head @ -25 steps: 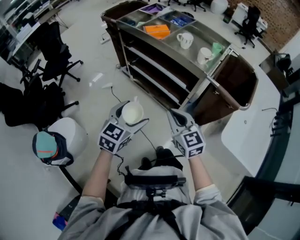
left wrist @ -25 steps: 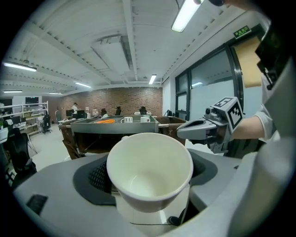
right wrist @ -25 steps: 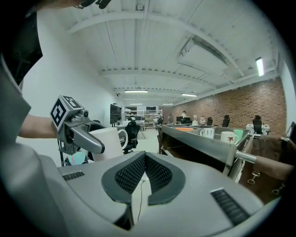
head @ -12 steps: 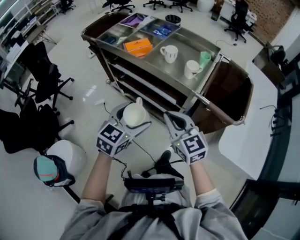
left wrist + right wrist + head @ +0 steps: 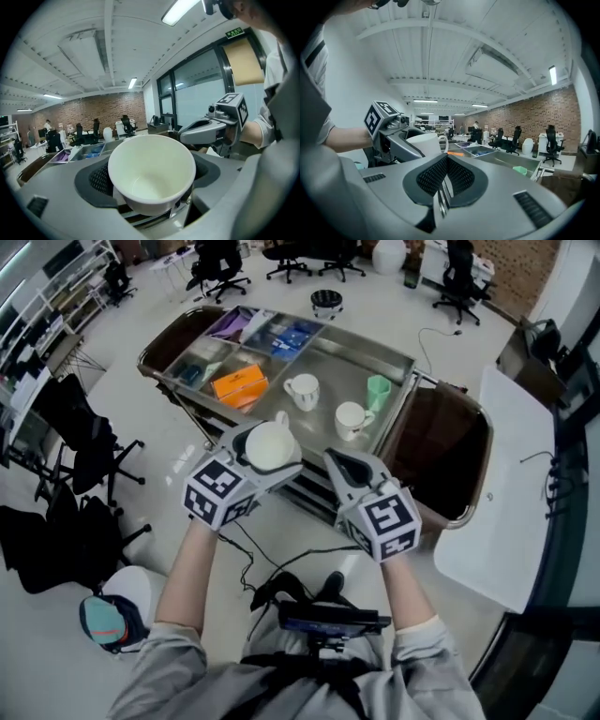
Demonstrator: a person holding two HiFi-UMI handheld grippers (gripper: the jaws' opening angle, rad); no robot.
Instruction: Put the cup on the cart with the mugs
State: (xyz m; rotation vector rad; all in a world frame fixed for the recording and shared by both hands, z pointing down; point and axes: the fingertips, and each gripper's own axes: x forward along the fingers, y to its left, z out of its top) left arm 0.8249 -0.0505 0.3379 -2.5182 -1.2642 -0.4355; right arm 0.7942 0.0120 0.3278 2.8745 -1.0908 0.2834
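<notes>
Bottom of the head view: my forearms reach up from the lower edge, one hand-held gripper in each hand.

Left hand-held gripper (image 5: pixel 268 452), centre-left: jaws spread wide and clamped on the white cup (image 5: pixel 152 171); the dark pads sit against its sides; mouth turned up toward the head camera, inside empty; handle (image 5: pixel 279 417) on the far side; cup is carried in the air at the cart's near edge, not resting on anything.

Right hand-held gripper (image 5: pixel 346 465), just right of centre: jaws pressed together, nothing between them; its own view shows the two pads meeting along a thin seam; it is beside the left one, a little apart.

Below them a black cable (image 5: pixel 281 563) trails over the pale floor; lower left, a round white stool with a teal cap (image 5: pixel 105 617) on it.

Behind the grippers: the cart (image 5: pixel 361 367), steel top tray; two white mugs on it, one (image 5: pixel 302 390) at centre and one (image 5: pixel 352 418) nearer and to the right; a green cup (image 5: pixel 378 390) just beyond the second mug; an orange box (image 5: pixel 239 383) to the left; blue packets (image 5: pixel 286 334) and a purple item (image 5: pixel 229 324) in the far compartments.

Right end of the cart: a brown bag (image 5: pixel 441 446) hangs open; right of that, a white table (image 5: pixel 506 512).

Far edge, top of frame: black office chairs (image 5: pixel 220 259) on the floor; brick wall at upper right.
</notes>
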